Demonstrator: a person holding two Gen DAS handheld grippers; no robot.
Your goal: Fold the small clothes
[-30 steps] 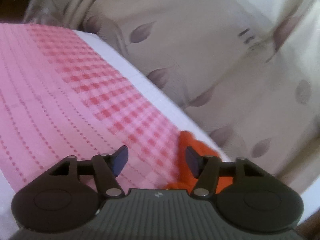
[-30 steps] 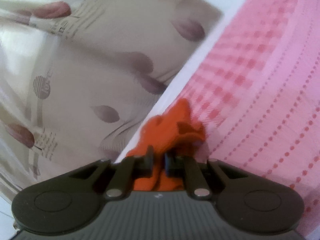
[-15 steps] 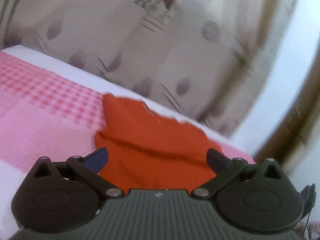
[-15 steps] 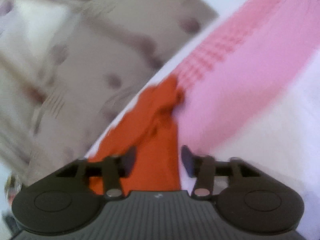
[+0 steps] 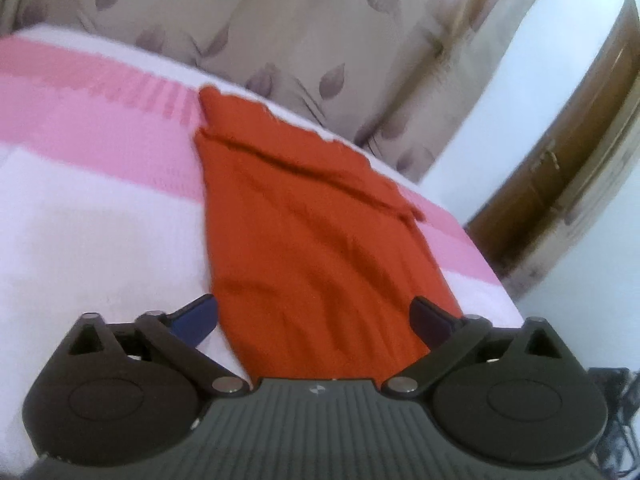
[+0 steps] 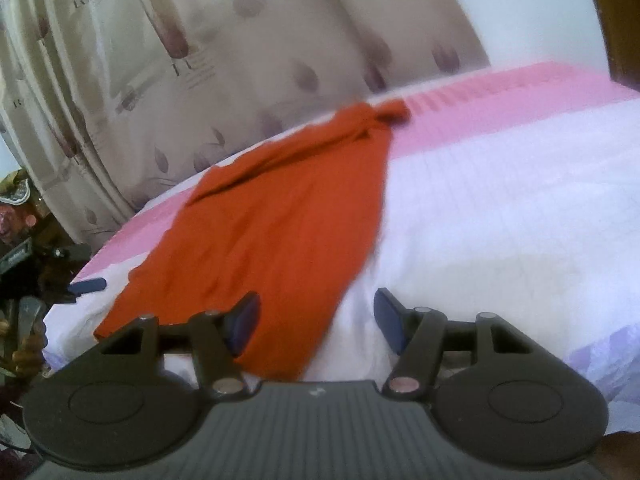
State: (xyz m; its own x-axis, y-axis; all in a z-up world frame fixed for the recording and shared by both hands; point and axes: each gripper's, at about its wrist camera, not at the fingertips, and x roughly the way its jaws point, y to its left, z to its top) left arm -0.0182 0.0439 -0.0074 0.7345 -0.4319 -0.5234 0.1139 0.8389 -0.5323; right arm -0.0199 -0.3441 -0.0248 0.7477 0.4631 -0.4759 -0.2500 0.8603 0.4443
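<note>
An orange garment point(image 5: 312, 232) lies spread long and fairly flat on the bed, its far end bunched near the curtain side. In the right wrist view the garment point(image 6: 280, 224) runs from the near left up to a knotted far tip. My left gripper point(image 5: 314, 320) is open and empty over the garment's near end, fingers wide apart. My right gripper point(image 6: 316, 322) is open and empty, its left finger point(image 6: 244, 322) over the garment's near edge, its right finger over white sheet.
The bed has a white and pink cover point(image 5: 100, 208) point(image 6: 500, 208). A beige leaf-print curtain point(image 5: 320, 32) point(image 6: 200, 60) hangs behind the bed. A wooden door point(image 5: 560, 176) stands at the right. Cluttered dark objects point(image 6: 24, 248) sit beyond the bed's left edge.
My right gripper has opened and let go of the orange garment. Both grippers have pulled back toward the near end, and the garment now lies spread out on the bed.
</note>
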